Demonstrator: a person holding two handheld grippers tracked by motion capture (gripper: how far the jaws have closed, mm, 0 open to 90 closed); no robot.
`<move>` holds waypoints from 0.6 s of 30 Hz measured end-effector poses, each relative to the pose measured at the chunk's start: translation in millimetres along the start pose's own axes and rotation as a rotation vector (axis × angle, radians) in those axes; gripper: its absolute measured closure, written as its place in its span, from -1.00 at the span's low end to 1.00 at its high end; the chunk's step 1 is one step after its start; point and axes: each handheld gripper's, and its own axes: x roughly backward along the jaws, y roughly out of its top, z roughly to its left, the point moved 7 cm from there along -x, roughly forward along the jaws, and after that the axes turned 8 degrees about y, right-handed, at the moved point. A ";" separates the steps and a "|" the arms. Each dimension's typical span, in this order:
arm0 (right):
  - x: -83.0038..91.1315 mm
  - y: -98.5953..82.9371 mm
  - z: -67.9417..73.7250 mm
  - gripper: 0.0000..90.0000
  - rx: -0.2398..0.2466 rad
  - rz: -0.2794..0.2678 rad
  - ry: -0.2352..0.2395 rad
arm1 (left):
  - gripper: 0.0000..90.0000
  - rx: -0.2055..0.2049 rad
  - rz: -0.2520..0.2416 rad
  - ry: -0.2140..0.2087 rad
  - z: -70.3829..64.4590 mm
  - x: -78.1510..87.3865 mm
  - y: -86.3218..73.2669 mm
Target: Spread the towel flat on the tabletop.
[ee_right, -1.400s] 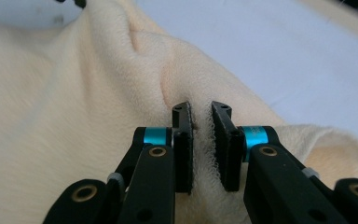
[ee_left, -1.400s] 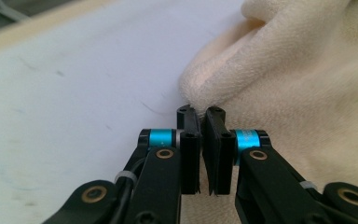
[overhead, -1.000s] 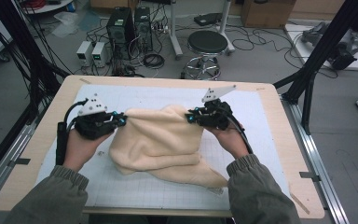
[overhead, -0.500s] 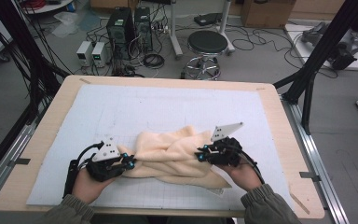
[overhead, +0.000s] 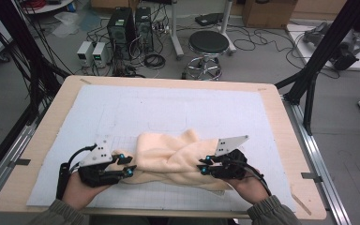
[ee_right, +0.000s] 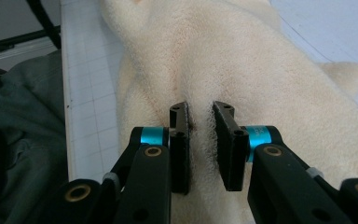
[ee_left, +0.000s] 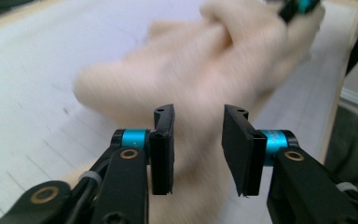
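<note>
Cream towel bunched in a loose heap on the pale grid mat, toward the near edge of the wooden table. Folds twisted across one another at the middle; one peak standing up at the far side.

Left gripper at the towel's left end, low over the mat, held by the left hand. From the left gripper view: jaws spread wide, a clear gap between the pads, blurred towel lying in and beyond that gap. Nothing pinched; contact with the pads not resolvable through the blur. Right gripper's blue-banded tip visible at the far end of the cloth.

Right gripper at the towel's right end, held by the right hand. From the right gripper view: jaws narrowed around a raised ridge of towel, a slim strip of pile between the pads. Left pad pressed into the fabric, right pad just off it or barely brushing; firm grip or loose, cannot tell. Grey-green sleeve at the left edge of that view.
</note>
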 end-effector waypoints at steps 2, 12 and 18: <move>-1.0 -0.2 0.4 0.71 0.007 0.000 -0.003 | 0.36 0.001 -0.033 -0.009 6.9 -4.7 15.5; 2.9 -2.0 2.3 0.48 0.009 -0.016 0.041 | 0.08 0.025 0.165 -0.147 23.7 -82.8 15.7; 20.4 29.8 -27.6 0.29 0.006 -0.108 -0.028 | 0.22 0.042 0.259 -0.191 19.0 -97.6 -8.0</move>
